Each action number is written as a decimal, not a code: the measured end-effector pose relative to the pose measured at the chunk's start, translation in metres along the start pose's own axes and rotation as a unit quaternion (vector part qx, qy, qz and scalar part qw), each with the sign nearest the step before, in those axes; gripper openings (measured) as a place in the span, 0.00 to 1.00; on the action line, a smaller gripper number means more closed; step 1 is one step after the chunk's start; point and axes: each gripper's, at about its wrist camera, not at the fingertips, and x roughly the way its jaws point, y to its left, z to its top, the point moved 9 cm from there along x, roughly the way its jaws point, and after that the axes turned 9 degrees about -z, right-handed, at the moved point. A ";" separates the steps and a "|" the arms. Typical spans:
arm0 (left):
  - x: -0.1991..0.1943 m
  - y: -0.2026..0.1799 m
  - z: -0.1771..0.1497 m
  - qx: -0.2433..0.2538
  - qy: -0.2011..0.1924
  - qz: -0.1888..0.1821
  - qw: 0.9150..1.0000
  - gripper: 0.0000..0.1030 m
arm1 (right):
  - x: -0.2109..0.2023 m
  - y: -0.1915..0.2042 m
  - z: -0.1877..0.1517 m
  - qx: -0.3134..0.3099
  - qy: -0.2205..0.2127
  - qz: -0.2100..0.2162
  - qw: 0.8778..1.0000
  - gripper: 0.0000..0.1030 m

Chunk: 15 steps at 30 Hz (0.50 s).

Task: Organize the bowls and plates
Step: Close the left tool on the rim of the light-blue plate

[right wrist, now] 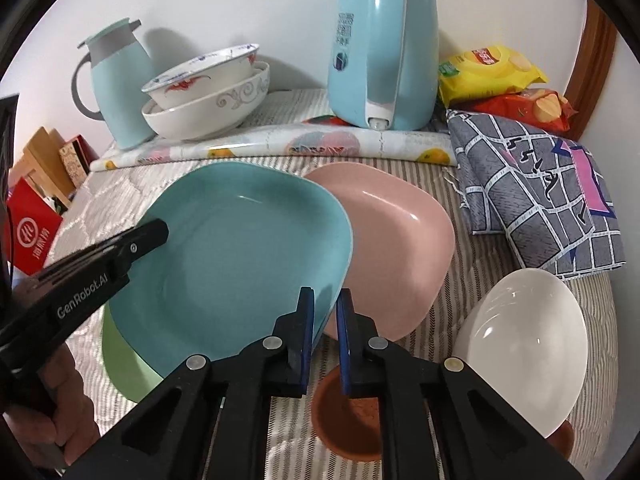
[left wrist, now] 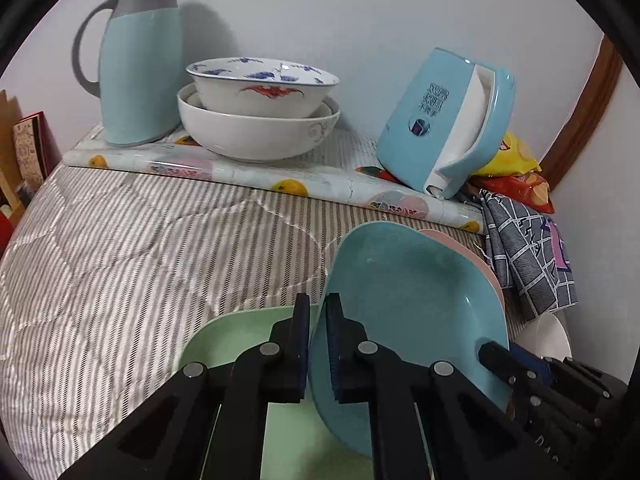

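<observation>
both grippers are pinched on the blue plate, one on each side. the left gripper has its jaws closed over the plate's left rim, and the right gripper is clamped on the rim nearest it. the plate is off the striped bed cover, tipped with its left side high and its hollow facing up and to the right. it is a rounded square, so it has no real long axis; one corner points toward the back edge of the bed where the stacked bowls sit.

the risk, as i judge it, is the two grips working against each other. both hold only a thin bit of smooth rim, and if one hand lifts or twists faster than the other, the plate could slide out of a gripper and drop onto the green plate underneath. its right edge also overlaps the pink plate, touching or nearly so, and a sideways swing could knock that one along the cover. on the right side of the bed the white bowl leans on a small brown dish, close below the right gripper, so a low pass there might tip it. the bed is soft, so things set down at a tilt may not stay put.
</observation>
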 end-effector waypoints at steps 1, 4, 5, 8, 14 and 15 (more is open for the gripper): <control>-0.004 0.001 0.000 0.000 -0.003 0.004 1.000 0.08 | -0.002 0.002 0.001 -0.001 -0.003 0.001 1.000 0.09; -0.014 0.005 -0.002 -0.005 -0.006 0.007 1.000 0.08 | -0.008 0.009 0.003 -0.007 -0.012 0.005 1.000 0.09; -0.018 0.007 -0.003 -0.007 -0.009 0.008 1.000 0.08 | -0.011 0.011 0.003 -0.008 -0.015 0.008 1.000 0.08; -0.030 0.014 -0.005 -0.012 -0.017 0.017 1.000 0.08 | -0.017 0.020 0.003 -0.011 -0.020 0.017 1.000 0.08; -0.048 0.026 -0.014 -0.024 -0.026 0.024 0.999 0.08 | -0.025 0.034 -0.006 -0.017 -0.025 0.029 0.999 0.07; -0.050 0.027 -0.015 -0.026 -0.027 0.024 0.999 0.08 | -0.026 0.036 -0.007 -0.019 -0.025 0.030 0.999 0.07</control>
